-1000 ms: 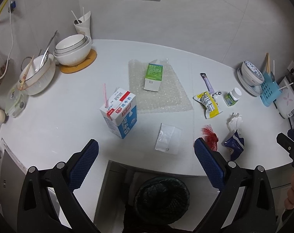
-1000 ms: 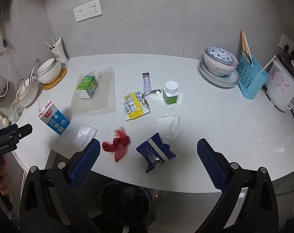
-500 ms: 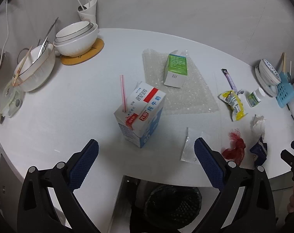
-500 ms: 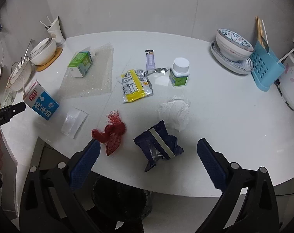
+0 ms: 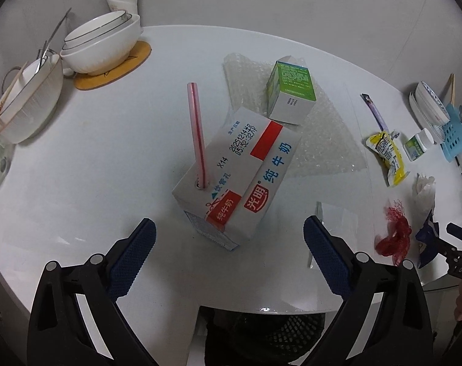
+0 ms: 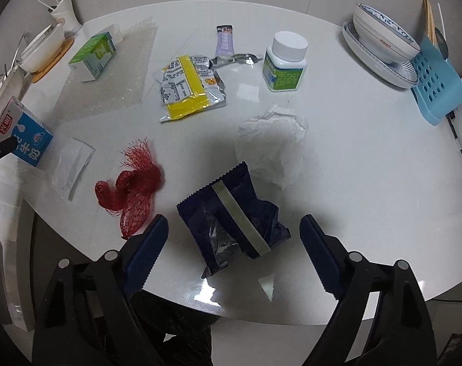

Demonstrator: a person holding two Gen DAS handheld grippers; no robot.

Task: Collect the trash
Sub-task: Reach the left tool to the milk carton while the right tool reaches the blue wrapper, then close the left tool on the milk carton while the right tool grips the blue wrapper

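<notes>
**Two grippers poised over table litter, nothing held**

Left wrist view: the left gripper [image 5: 228, 238] points steeply down at a white table [image 5: 109, 158], its jaws wide and empty. A milk carton [image 5: 237, 174] stands between and just beyond the blue pads, a pink straw [image 5: 197, 134] rising from its top. The carton sits squarely in the gap, so it looks like this gripper's target. Behind it a green box [image 5: 290, 91] lies on bubble wrap [image 5: 325, 128]. Stacked bowls [image 5: 102, 42] stand far left, well apart. A black bin [image 5: 273, 335] shows below the table edge, handy for dropping trash. The straw may brush the gripper on the way in.

Right wrist view: the right gripper [image 6: 232, 238] is closing, its jaws wide apart and not yet touching anything. A crumpled navy wrapper [image 6: 234, 213] lies between the pads near the table edge, probably its pick. A red net [image 6: 130, 186] lies just beside the left pad and could snag. White tissue [image 6: 273, 143] touches the wrapper's far side. A yellow packet [image 6: 188, 85] and a pill bottle [image 6: 284, 61] lie farther back.
</notes>
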